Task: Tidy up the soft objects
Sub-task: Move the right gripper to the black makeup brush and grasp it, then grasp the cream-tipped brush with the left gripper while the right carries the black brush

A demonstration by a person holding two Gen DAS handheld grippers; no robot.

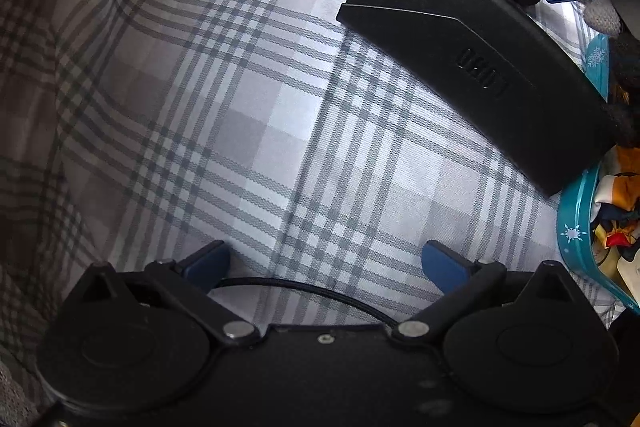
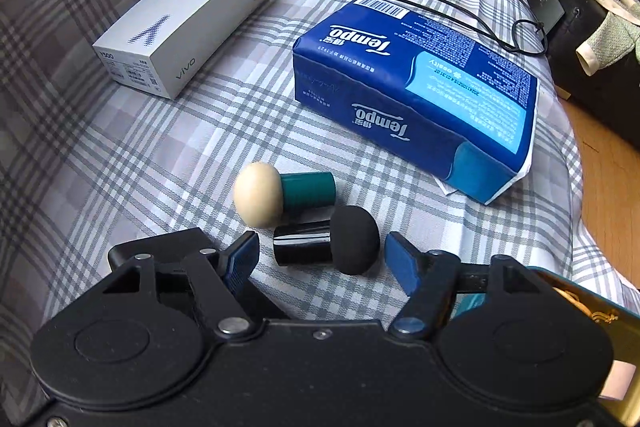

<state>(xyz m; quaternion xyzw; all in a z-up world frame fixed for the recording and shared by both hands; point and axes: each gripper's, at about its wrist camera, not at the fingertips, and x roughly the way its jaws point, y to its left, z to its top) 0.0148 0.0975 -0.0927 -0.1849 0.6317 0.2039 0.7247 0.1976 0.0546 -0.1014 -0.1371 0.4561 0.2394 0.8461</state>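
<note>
Right hand-held gripper (image 2: pixel 322 255) half open, straddling black sponge (image 2: pixel 332 241) without contact, beige sponge (image 2: pixel 280 193) beside it. Left hand-held gripper (image 1: pixel 325 263) wide open, empty over bed (image 1: pixel 240 87).

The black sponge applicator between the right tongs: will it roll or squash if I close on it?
The black sponge applicator lies on its side with a round glossy handle, so it may roll on the plaid cover. Its matte foam head will probably squash, and the shiny handle may slip. The right tongs straddle it, open.

Grey-and-white plaid sheet (image 2: pixel 168 155); white phone box (image 2: pixel 184 23); blue tissue pack (image 2: pixel 416 95); cream-headed green sponge (image 2: pixel 280 193); black sponge (image 2: pixel 332 241); teal snowflake-printed tin (image 1: pixel 576 223).
</note>
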